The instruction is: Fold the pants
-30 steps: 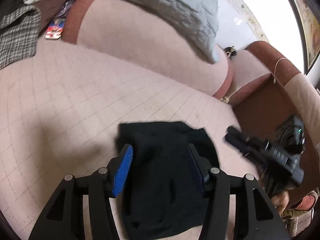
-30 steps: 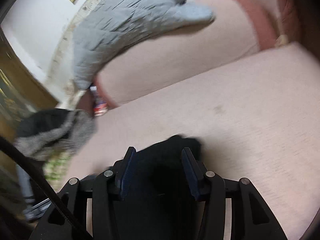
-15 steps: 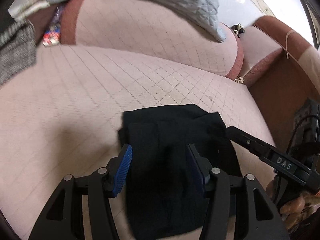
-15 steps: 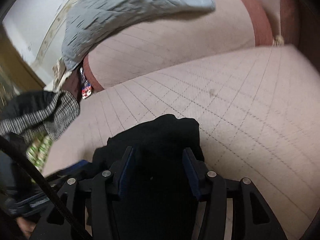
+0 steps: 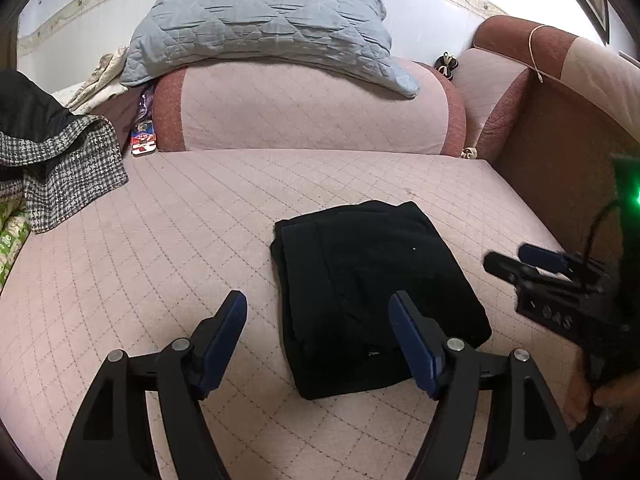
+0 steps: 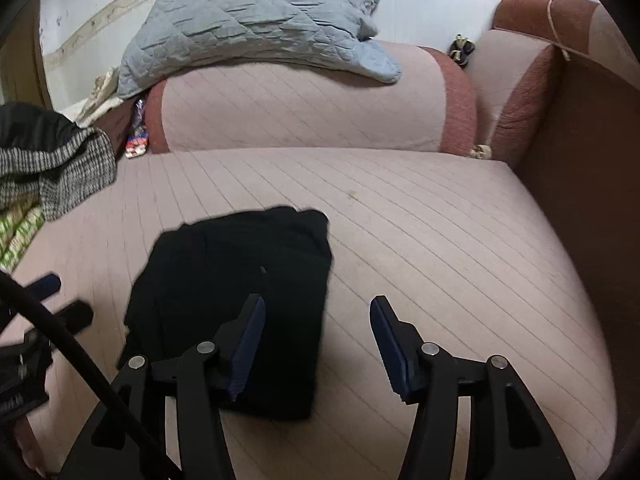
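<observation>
The black pants (image 5: 368, 292) lie folded into a compact rectangle on the pink quilted sofa seat (image 5: 180, 240). They also show in the right wrist view (image 6: 240, 292). My left gripper (image 5: 318, 312) is open and empty, held above the near edge of the pants. My right gripper (image 6: 316, 320) is open and empty, above the pants' right edge. The right gripper also shows at the right of the left wrist view (image 5: 532, 260), apart from the pants. Part of the left gripper shows at the left edge of the right wrist view.
A grey quilted blanket (image 5: 260, 16) lies over the backrest cushion (image 5: 312, 112). A houndstooth garment (image 5: 60, 168) and dark clothes pile at the left. The brown armrest (image 5: 560, 160) bounds the seat on the right. A small packet (image 5: 143, 142) lies beside the backrest.
Both grippers have pulled back and up from the folded pants and have opened wider. The pants lie still on the seat.
</observation>
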A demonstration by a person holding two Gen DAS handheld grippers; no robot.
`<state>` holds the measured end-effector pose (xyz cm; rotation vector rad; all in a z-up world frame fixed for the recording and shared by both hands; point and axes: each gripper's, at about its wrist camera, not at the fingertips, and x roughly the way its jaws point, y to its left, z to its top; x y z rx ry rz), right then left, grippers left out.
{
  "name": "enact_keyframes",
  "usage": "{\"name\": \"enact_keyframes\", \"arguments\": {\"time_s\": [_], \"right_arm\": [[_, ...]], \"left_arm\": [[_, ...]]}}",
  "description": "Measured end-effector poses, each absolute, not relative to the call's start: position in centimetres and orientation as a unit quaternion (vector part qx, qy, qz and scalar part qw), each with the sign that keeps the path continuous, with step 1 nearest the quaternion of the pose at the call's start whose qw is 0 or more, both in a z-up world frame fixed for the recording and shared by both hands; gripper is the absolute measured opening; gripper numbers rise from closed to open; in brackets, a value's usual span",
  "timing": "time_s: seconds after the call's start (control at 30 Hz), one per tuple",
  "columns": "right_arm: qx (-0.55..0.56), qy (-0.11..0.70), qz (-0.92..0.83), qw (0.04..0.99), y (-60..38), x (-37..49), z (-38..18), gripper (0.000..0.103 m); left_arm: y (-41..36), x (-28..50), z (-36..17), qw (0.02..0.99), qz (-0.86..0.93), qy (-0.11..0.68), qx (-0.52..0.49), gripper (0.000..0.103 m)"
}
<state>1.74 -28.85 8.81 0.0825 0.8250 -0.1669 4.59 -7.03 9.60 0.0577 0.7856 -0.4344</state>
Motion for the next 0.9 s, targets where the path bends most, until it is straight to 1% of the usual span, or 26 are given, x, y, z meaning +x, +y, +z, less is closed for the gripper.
{"name": "enact_keyframes", "arguments": {"time_s": [0.1, 0.23, 0.37, 0.43, 0.63, 0.9], "right_arm": [[0.033, 0.406, -0.096, 0.908, -29.1, 0.6, 8.7, 0.060], [0.045, 0.401, -0.108, 0.909, -29.6, 0.6, 8.8, 0.060], [0.051, 0.390, -0.102, 0.914, -29.4, 1.8, 8.8, 0.061], [0.048, 0.388, -0.102, 0.915, -29.3, 2.3, 8.6, 0.061], [0.032, 0.390, -0.109, 0.914, -29.2, 3.4, 8.3, 0.063], [0.052, 0.406, -0.118, 0.905, -30.2, 4.5, 6.9, 0.063]], "left_arm": [[-7.4, 4.5, 9.3, 0.897, -0.220, 0.382, 0.019, 0.073], [-7.8, 3.5, 8.7, 0.902, -0.216, 0.371, 0.039, 0.074], [-7.7, 3.3, 8.7, 0.912, -0.203, 0.353, 0.050, 0.082], [-7.6, 3.4, 8.8, 0.914, -0.201, 0.349, 0.048, 0.084], [-7.8, 4.3, 7.7, 0.908, -0.207, 0.361, 0.052, 0.085], [-6.6, 5.5, 6.9, 0.906, -0.189, 0.378, 0.029, 0.085]]}}
